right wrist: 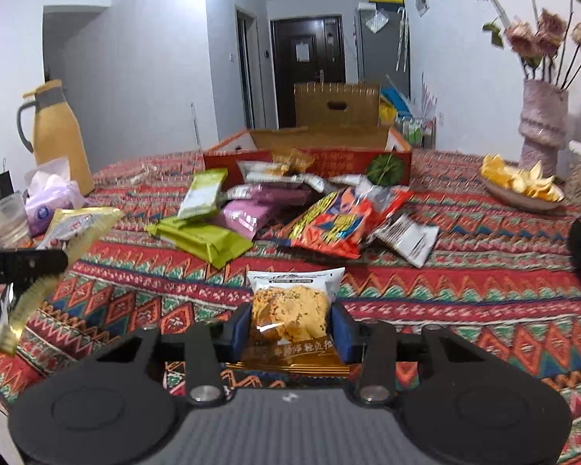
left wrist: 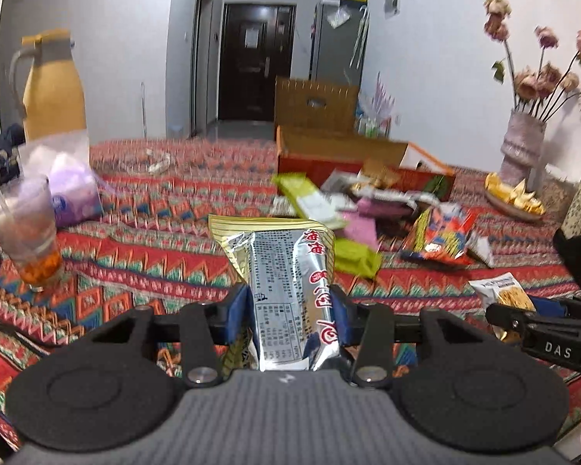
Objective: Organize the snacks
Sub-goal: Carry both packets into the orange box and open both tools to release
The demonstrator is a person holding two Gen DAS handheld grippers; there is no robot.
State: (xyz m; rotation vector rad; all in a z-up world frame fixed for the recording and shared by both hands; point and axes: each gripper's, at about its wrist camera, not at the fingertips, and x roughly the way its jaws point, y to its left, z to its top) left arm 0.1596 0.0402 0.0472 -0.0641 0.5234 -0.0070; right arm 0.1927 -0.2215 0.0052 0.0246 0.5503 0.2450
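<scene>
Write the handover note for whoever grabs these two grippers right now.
Left gripper: shut on a silver and gold snack packet, lifted off the cloth.
Right gripper: shut on a small cracker packet.
Open red cardboard box sits at the far side of the table, a few packets in it.
Left: green, purple and orange packets lie loose in front of it.

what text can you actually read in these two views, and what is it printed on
"DAS": white letters on the right gripper body, in the left wrist view.
Red Chinese characters on the silver packet in the left gripper: too distorted to quote.
Chinese line on the cracker packet: blurred.
Box front and pile wrappers: unreadable.
</scene>
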